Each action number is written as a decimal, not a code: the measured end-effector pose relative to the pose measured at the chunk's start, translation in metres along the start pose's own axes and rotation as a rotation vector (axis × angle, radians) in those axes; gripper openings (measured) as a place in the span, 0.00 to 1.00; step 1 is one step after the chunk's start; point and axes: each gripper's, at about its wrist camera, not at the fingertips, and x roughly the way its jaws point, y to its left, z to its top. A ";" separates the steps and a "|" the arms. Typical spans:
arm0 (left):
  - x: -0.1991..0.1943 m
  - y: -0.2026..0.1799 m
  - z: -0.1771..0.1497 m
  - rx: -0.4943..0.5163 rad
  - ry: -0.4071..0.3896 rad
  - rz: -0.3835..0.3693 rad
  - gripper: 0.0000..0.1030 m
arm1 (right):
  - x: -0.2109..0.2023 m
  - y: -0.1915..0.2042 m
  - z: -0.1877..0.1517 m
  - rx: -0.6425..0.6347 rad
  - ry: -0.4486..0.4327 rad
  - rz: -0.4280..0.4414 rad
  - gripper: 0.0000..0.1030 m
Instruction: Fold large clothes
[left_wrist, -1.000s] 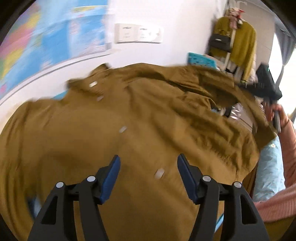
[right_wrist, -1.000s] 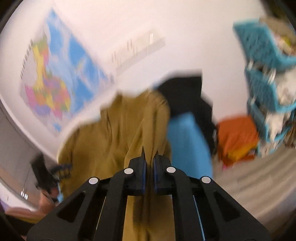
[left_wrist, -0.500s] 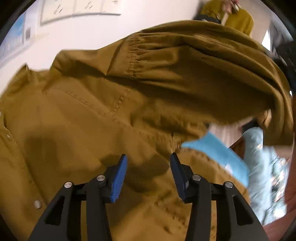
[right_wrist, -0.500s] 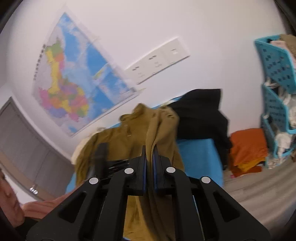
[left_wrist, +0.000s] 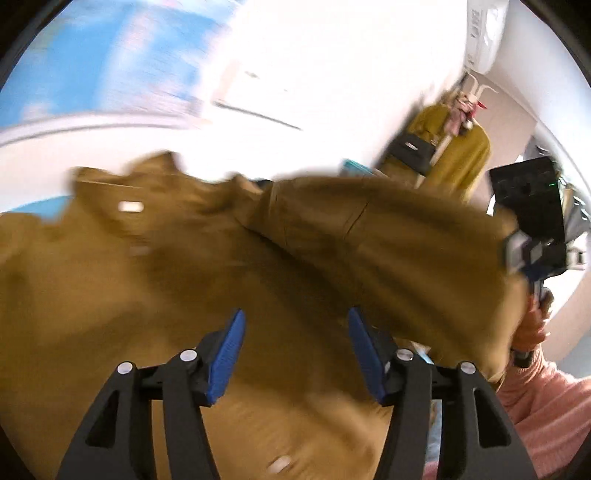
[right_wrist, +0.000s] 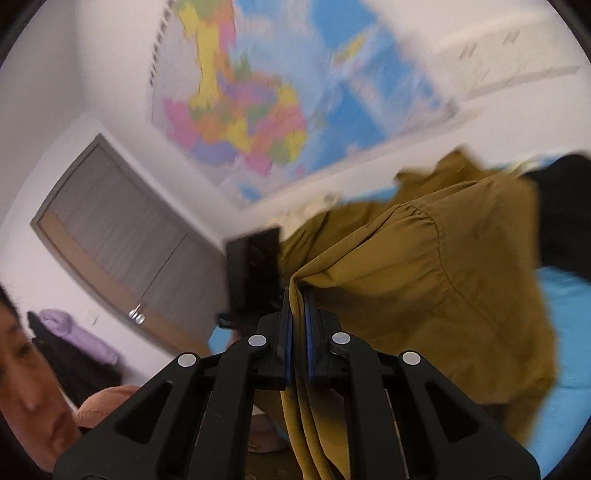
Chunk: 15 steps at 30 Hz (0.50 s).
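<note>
A large mustard-brown shirt with white buttons fills the left wrist view, blurred by motion. My left gripper is open just above it, blue pads apart, holding nothing. My right gripper is shut on a bunched fold of the same shirt, which hangs up off the blue surface. The right gripper also shows in the left wrist view at the far right, lifting the shirt's edge.
A colourful wall map and a grey door are behind. A black garment lies on the blue surface. A coat rack with a yellow coat stands at the back right. The person's pink sleeve is at lower right.
The right gripper has lifted its held fold higher and swung it across. The left gripper has pulled back from the shirt and opened wider. Both views are blurred by motion.
</note>
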 end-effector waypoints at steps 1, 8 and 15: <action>-0.013 0.009 -0.001 0.000 -0.009 0.033 0.57 | 0.014 -0.005 0.000 0.013 0.024 0.006 0.08; -0.062 0.040 -0.038 -0.015 0.013 0.186 0.65 | 0.069 -0.052 0.000 0.036 0.128 -0.170 0.48; -0.023 0.028 -0.074 0.017 0.201 0.136 0.77 | 0.018 -0.087 0.048 -0.083 -0.062 -0.626 0.83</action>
